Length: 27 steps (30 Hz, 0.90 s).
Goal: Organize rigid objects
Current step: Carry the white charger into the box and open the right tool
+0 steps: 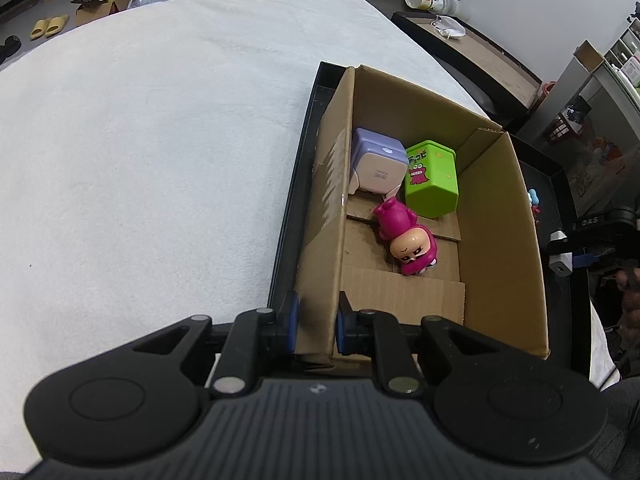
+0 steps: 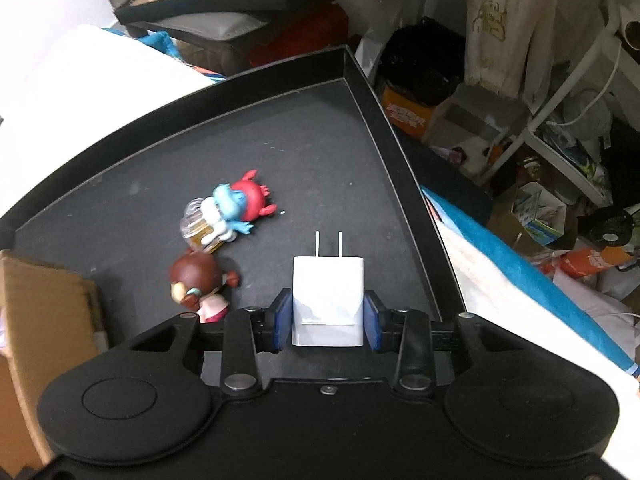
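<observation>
My left gripper [image 1: 317, 320] is shut on the near left wall of a cardboard box [image 1: 500, 216] that stands in a black tray [image 1: 288, 216]. Inside the box lie a lilac and white cube gadget [image 1: 374, 166], a green cartoon box [image 1: 432, 178] and a magenta figurine [image 1: 404, 240]. My right gripper [image 2: 327, 316] is shut on a white plug charger [image 2: 328, 300], prongs pointing forward, above the black tray [image 2: 312, 140]. On the tray lie a blue and red figure [image 2: 236, 204] with a small jar [image 2: 200, 228] and a brown-haired doll [image 2: 198, 284].
The tray sits on a white cloth surface [image 1: 140, 152]. The box corner [image 2: 44, 312] shows at the left of the right wrist view. Beyond the tray edge are a black table [image 1: 460, 48], shelves and floor clutter [image 2: 520, 160]. The right gripper [image 1: 568, 256] appears at the left wrist view's right edge.
</observation>
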{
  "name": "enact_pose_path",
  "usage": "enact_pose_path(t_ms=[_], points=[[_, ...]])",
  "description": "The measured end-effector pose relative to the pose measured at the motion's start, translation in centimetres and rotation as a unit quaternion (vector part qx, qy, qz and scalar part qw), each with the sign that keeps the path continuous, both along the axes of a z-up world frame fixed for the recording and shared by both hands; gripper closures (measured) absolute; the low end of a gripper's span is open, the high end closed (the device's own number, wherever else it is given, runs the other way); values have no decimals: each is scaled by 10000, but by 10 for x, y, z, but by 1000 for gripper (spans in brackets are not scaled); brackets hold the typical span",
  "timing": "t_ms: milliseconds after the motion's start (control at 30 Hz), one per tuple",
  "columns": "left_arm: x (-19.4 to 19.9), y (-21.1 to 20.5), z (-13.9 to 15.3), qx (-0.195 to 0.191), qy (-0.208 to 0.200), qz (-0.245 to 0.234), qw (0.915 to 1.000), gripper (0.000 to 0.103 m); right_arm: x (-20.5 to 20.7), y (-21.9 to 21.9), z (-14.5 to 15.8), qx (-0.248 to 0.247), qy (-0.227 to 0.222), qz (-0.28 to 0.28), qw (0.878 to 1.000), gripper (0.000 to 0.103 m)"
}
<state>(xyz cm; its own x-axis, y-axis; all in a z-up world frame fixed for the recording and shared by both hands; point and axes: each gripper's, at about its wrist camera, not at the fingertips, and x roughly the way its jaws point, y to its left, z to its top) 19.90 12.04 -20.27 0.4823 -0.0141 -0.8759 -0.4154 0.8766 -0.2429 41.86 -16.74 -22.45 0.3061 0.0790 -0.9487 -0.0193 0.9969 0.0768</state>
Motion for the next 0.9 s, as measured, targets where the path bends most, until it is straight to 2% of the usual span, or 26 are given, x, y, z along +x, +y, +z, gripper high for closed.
enact_pose_path(t_ms=[233,500,900], points=[[-1,-1,0,8,-14,-50,10000,86,-14,7,31,224,-264,236,9991,67],[-4,0,2,-31,-59,-61,10000,86,-24,23,61,240,-551,494,9970,67],[-12,5,8,-201,-268,-42,9994,86,-46,74,96,463,-777,1086,9900,67]])
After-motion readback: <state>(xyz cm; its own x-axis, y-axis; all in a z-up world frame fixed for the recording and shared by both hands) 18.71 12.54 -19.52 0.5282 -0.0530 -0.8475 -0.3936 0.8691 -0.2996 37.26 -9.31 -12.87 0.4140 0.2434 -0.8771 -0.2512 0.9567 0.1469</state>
